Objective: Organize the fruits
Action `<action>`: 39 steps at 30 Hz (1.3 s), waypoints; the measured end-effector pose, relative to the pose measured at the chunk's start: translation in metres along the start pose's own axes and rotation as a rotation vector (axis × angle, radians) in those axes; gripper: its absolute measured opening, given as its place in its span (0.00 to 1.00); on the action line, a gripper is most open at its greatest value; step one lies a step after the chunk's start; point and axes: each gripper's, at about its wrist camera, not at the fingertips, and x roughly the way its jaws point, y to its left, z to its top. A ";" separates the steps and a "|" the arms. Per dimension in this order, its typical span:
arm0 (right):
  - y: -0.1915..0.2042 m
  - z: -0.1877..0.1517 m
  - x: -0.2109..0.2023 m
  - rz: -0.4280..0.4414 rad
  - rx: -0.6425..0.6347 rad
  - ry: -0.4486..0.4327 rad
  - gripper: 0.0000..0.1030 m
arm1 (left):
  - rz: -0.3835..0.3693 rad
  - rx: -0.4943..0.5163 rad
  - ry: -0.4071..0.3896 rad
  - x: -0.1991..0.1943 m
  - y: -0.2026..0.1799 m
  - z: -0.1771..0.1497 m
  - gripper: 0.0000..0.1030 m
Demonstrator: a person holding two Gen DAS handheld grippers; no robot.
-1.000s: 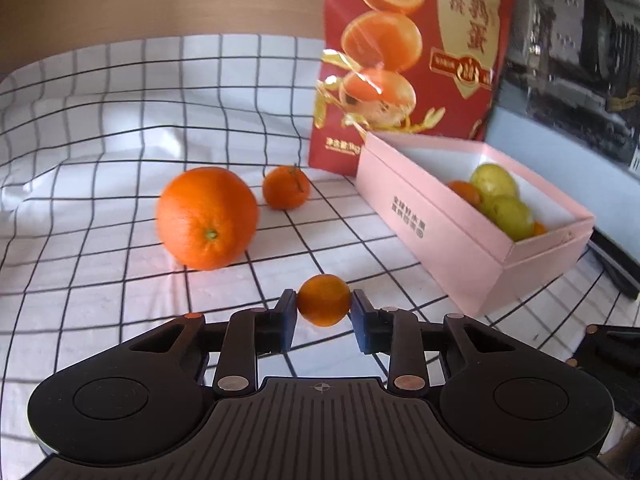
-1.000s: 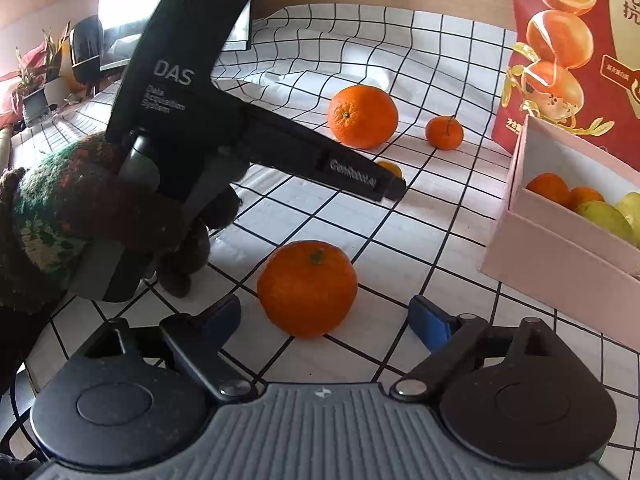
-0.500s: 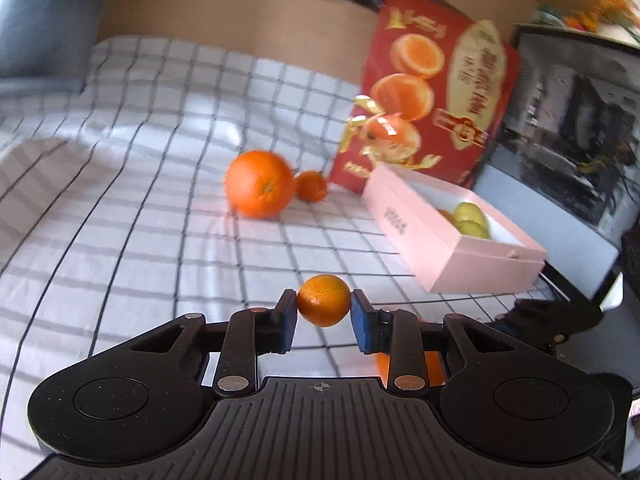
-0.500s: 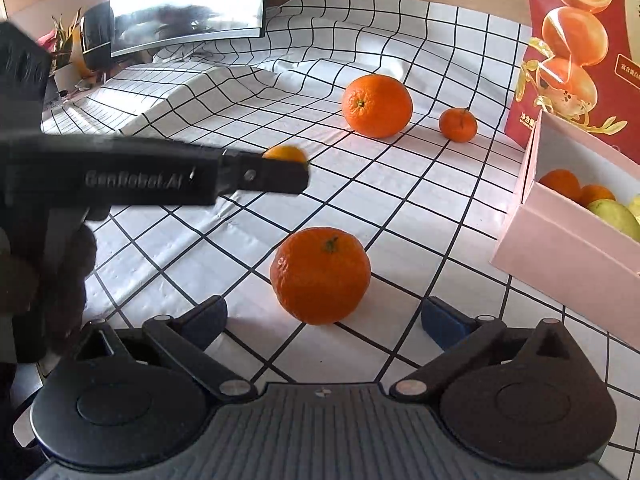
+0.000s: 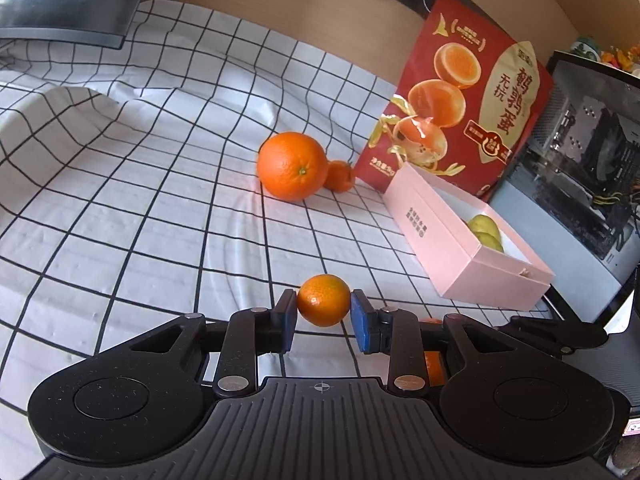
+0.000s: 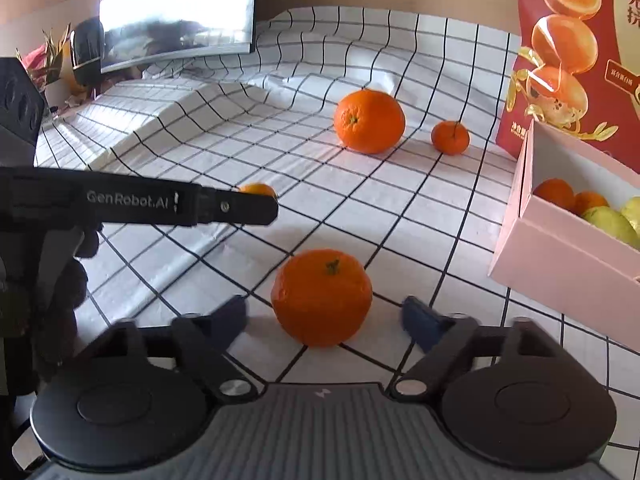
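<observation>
My left gripper [image 5: 323, 312] is shut on a small tangerine [image 5: 323, 300], held above the checked cloth; from the right wrist view that tangerine [image 6: 258, 189] peeks over the left gripper's finger [image 6: 240, 208]. My right gripper [image 6: 324, 318] straddles a mid-sized orange [image 6: 322, 298] lying on the cloth; its jaws are closing, blurred, with gaps still on both sides of the fruit. A large orange [image 6: 369, 121] and a little tangerine [image 6: 450, 137] rest farther back. The pink box [image 6: 560, 240] at the right holds orange and yellow-green fruits.
A red printed bag [image 5: 460, 96] stands behind the pink box [image 5: 460, 240]. A dark monitor [image 6: 176, 12] sits at the back left, a computer case [image 5: 588, 152] at the right. The cloth [image 5: 140, 200] bulges over a ridge at the left.
My left gripper carried the small tangerine back and leftward, away from the box, and rolled. My right gripper's jaws widened, then came in toward the mid-sized orange.
</observation>
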 end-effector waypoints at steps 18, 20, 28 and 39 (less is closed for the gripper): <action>-0.050 -0.034 -0.071 -0.134 0.078 -0.048 0.46 | -0.147 0.138 0.070 0.015 -0.057 -0.016 0.33; -0.057 -0.038 -0.078 -0.153 0.086 -0.053 0.46 | -0.171 0.166 0.094 0.022 -0.073 -0.020 0.33; -0.080 -0.052 -0.078 -0.195 0.131 -0.029 0.46 | -0.135 0.204 0.144 0.043 -0.105 -0.030 0.33; -0.101 -0.057 -0.073 -0.202 0.202 -0.004 0.74 | -0.074 0.289 0.148 0.053 -0.126 -0.031 0.33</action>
